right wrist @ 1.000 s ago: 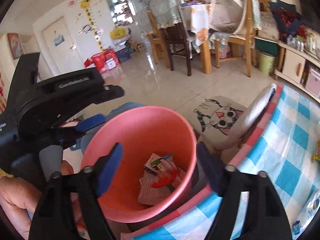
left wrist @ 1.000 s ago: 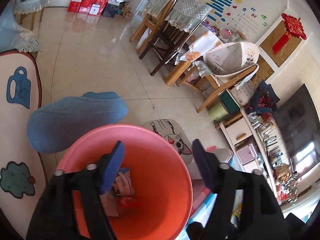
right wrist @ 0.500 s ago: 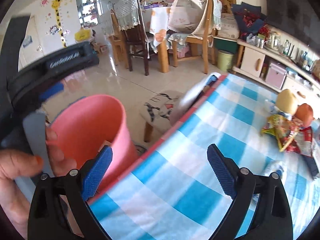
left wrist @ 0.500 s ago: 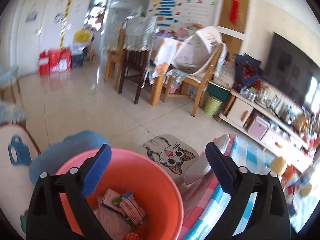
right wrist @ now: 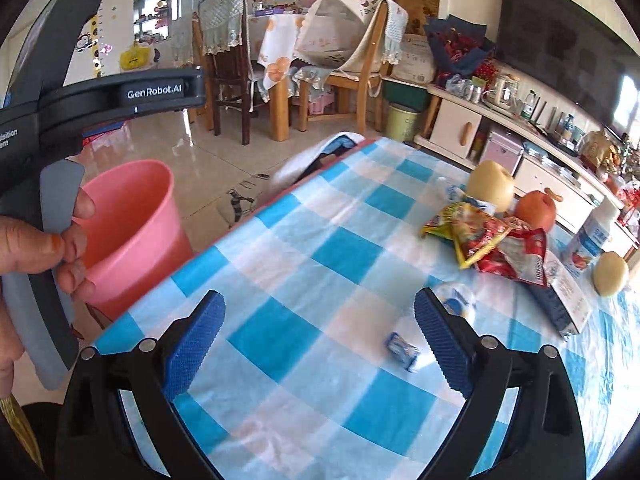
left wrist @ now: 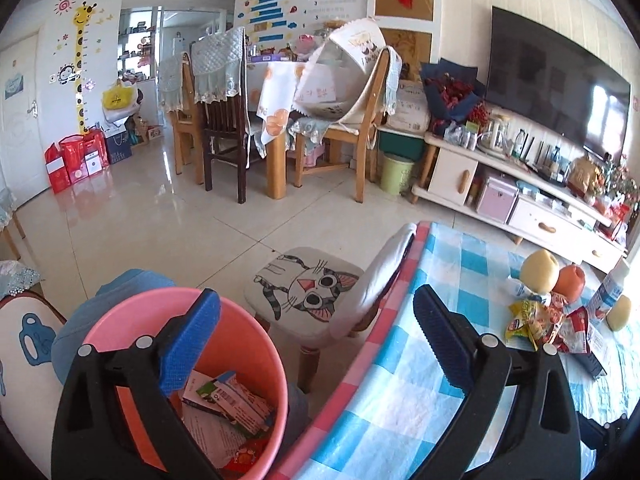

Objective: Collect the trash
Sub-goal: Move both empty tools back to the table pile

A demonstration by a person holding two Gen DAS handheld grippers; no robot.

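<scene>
The pink bin (left wrist: 256,344) stands on the floor beside the table, with cartons and papers (left wrist: 228,400) inside. My left gripper (left wrist: 316,336) is wide open and holds nothing; its left finger is over the bin and its right finger over the table edge. My right gripper (right wrist: 320,332) is open over the blue checked tablecloth (right wrist: 280,280). A small blue wrapper (right wrist: 402,350) lies just inside its right finger. Yellow and red snack wrappers (right wrist: 492,240) lie farther back, and the bin (right wrist: 132,220) is at the left.
Fruit (right wrist: 490,186), a milk carton (right wrist: 592,240), a flat box (right wrist: 564,300) and a clear plastic piece (right wrist: 456,300) share the table. A cat-print stool (left wrist: 308,284) stands between bin and table. A person's hand (right wrist: 40,240) grips the left tool's housing (right wrist: 120,96).
Both views have swung from over the bin towards the table. The left jaws widened and its view rolled upright. The right gripper moved from above the bin to over the tablecloth.
</scene>
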